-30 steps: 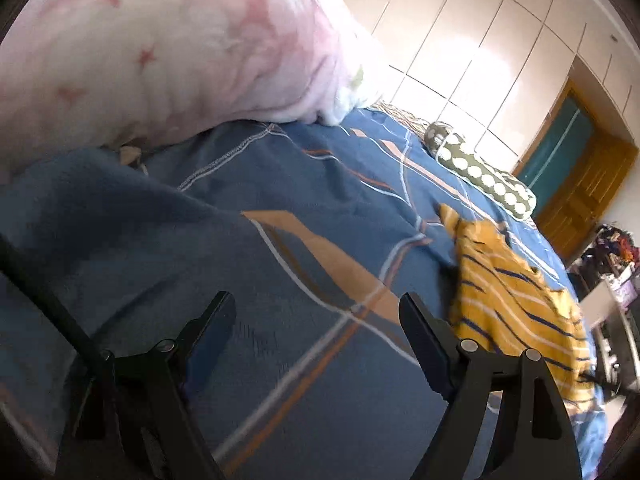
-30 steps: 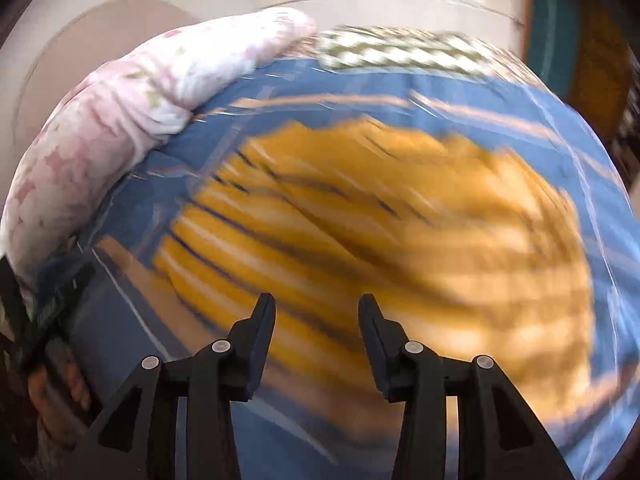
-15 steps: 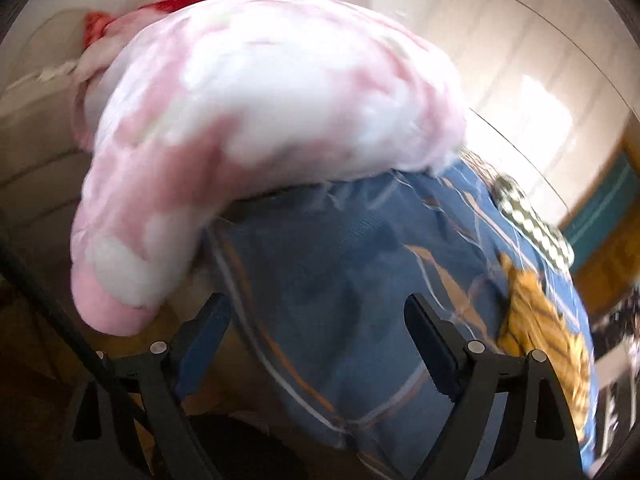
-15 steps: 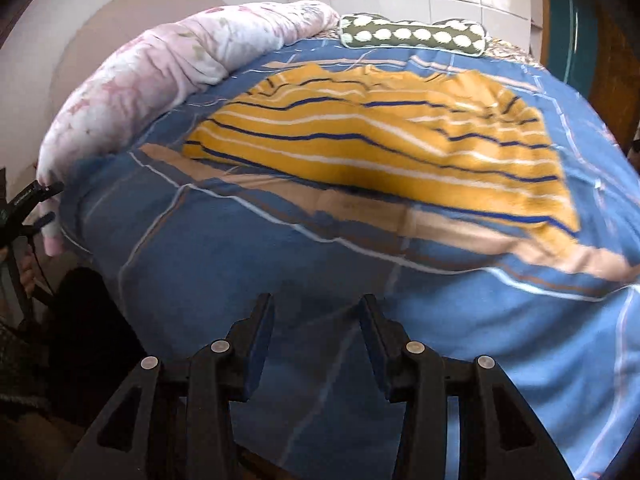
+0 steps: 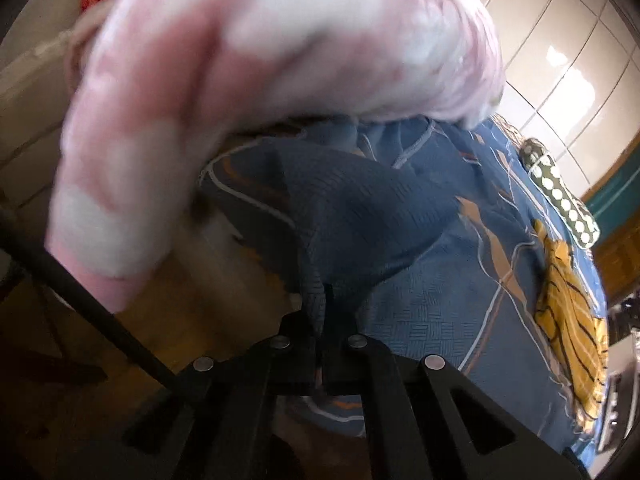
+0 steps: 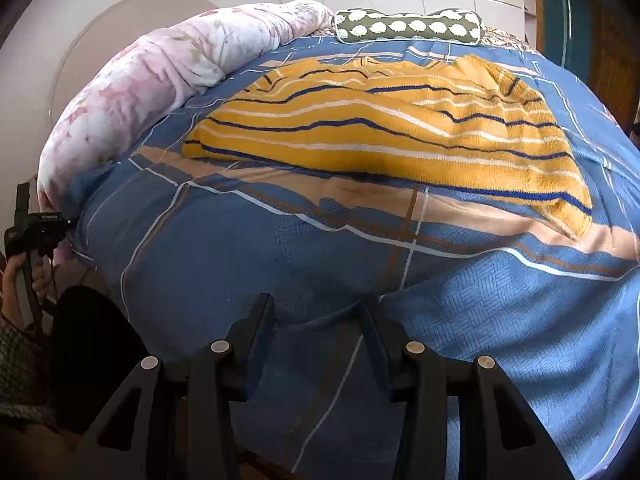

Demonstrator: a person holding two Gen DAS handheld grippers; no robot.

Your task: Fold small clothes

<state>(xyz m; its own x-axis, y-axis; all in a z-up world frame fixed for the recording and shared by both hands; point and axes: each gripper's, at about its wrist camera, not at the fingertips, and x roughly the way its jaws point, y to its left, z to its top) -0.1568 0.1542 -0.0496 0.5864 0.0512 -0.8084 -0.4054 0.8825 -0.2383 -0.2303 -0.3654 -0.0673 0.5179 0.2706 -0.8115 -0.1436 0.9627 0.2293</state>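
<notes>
A yellow sweater [image 6: 392,128] with blue and white stripes lies flat on the blue patterned bedspread [image 6: 248,256]; it also shows at the far right of the left wrist view [image 5: 568,320]. My left gripper [image 5: 320,316] is shut on a pinched fold of the bedspread [image 5: 360,232] at the bed's left corner. It shows small at the left edge of the right wrist view [image 6: 40,224]. My right gripper [image 6: 316,320] is open, its fingers straddling the bedspread at the near edge of the bed, well short of the sweater.
A pink and white rolled blanket [image 6: 160,76] lies along the bed's left side and looms over the left gripper [image 5: 260,80]. A green dotted pillow [image 6: 408,26] sits at the far end. White wardrobe panels [image 5: 560,40] and a wooden door stand beyond.
My left gripper has swung to the bed's left corner and shut on the bedspread. My right gripper has pulled back from over the sweater to the near edge of the bed.
</notes>
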